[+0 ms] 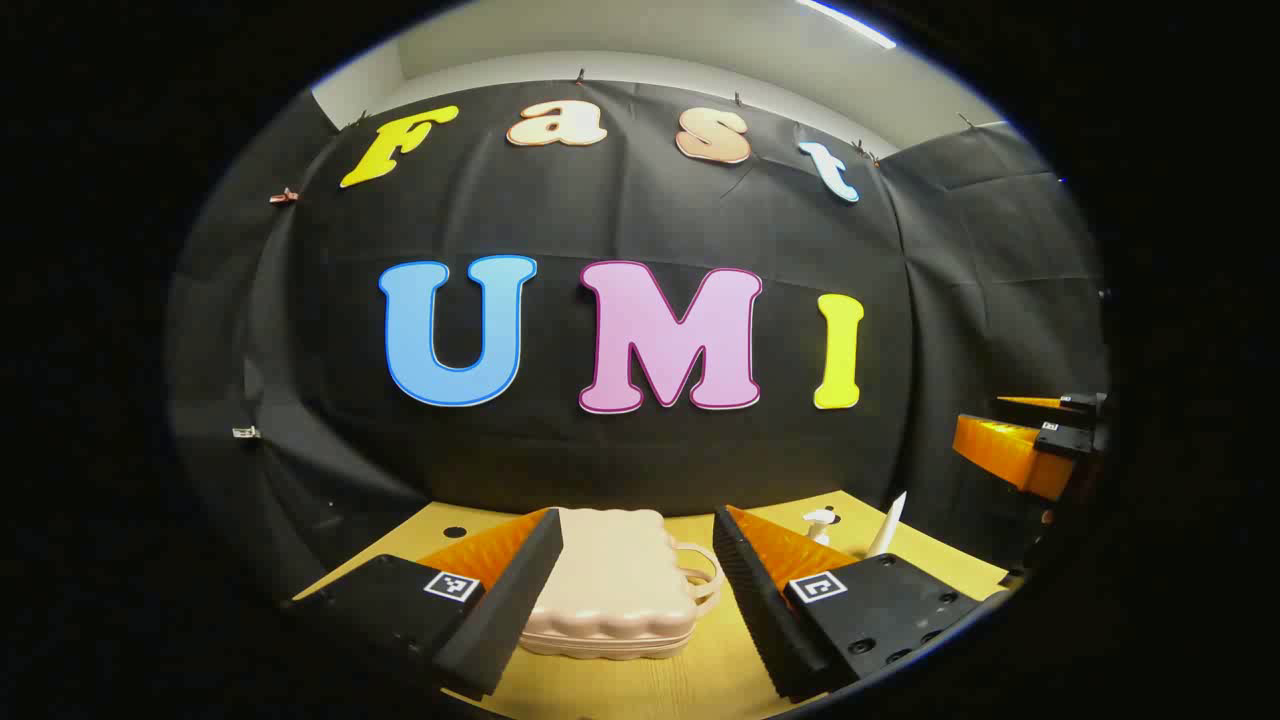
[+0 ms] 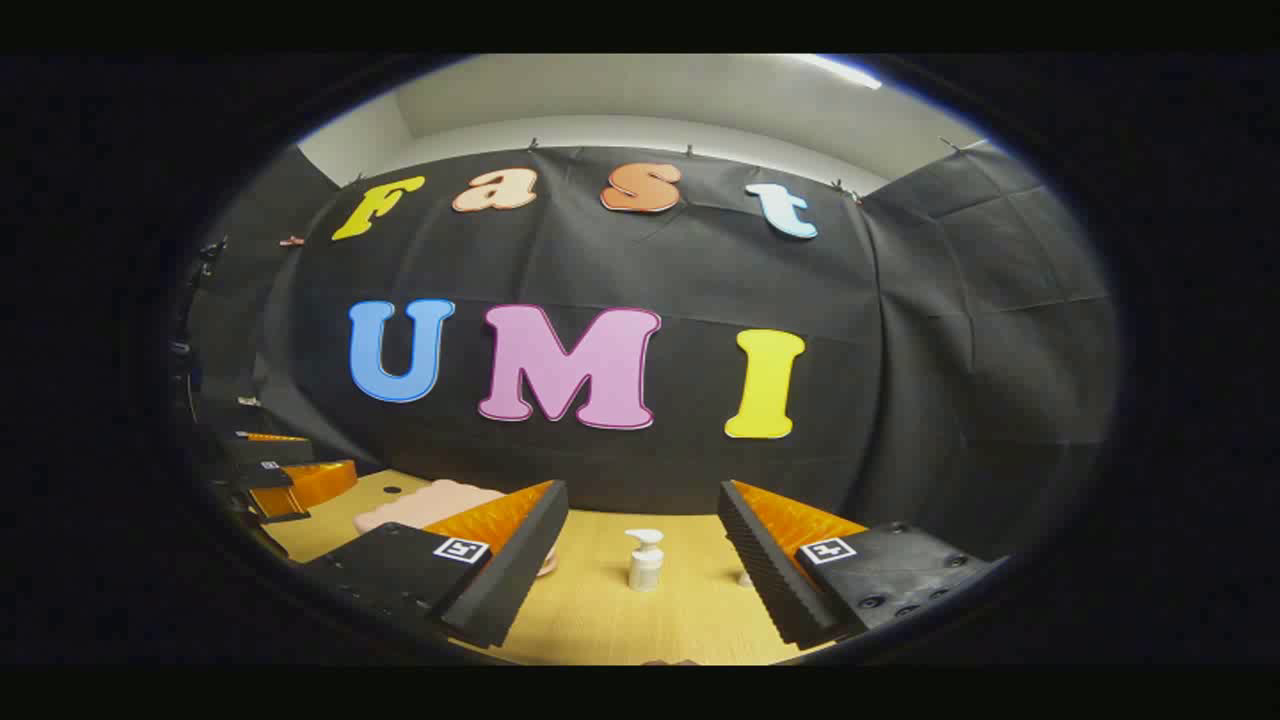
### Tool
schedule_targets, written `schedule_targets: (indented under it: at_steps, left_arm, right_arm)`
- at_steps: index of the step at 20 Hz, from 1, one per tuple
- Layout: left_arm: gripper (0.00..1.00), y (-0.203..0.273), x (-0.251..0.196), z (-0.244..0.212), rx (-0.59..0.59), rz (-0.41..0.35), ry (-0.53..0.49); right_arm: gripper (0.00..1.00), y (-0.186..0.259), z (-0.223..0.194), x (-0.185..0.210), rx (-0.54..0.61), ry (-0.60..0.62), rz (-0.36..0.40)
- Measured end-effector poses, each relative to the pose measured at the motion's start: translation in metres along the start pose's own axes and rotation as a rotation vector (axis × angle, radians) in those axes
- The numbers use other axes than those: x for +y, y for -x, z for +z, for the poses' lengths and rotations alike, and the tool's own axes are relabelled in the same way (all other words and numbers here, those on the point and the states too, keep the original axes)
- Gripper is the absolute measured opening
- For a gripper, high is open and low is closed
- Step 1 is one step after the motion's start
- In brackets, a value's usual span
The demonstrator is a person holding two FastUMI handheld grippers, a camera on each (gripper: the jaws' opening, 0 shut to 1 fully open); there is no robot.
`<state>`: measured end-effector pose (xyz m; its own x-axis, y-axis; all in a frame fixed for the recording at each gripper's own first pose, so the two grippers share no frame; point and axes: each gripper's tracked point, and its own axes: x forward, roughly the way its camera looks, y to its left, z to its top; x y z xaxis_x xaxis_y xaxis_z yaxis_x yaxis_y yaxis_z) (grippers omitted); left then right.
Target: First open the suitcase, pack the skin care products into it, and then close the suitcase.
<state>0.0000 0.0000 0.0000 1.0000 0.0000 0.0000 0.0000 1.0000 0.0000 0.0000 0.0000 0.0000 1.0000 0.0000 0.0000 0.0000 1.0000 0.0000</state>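
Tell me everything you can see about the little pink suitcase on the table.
The suitcase is small, pale pink and hard-shelled, looking like glossy plastic with wavy ribbed edges. It lies flat on the wooden table, closed, with a seam around its side and a looped carry handle on the side toward the bottles. In the left gripper view it lies ahead between the open fingers of the left gripper, which do not touch it.
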Motion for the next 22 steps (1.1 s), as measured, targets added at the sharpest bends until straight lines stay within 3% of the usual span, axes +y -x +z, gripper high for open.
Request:
schedule_targets:
  at_steps: [16, 22]
  left_arm:
    - [0.96, -0.008, -0.008, 0.006, -0.032, 0.017, -0.051]
    - [0.96, -0.025, -0.018, -0.002, 0.013, 0.008, -0.051]
  right_arm:
    - [0.96, -0.006, -0.004, -0.017, -0.004, 0.0, -0.016]
    - [0.96, -0.013, -0.009, -0.021, 0.011, -0.011, -0.011]
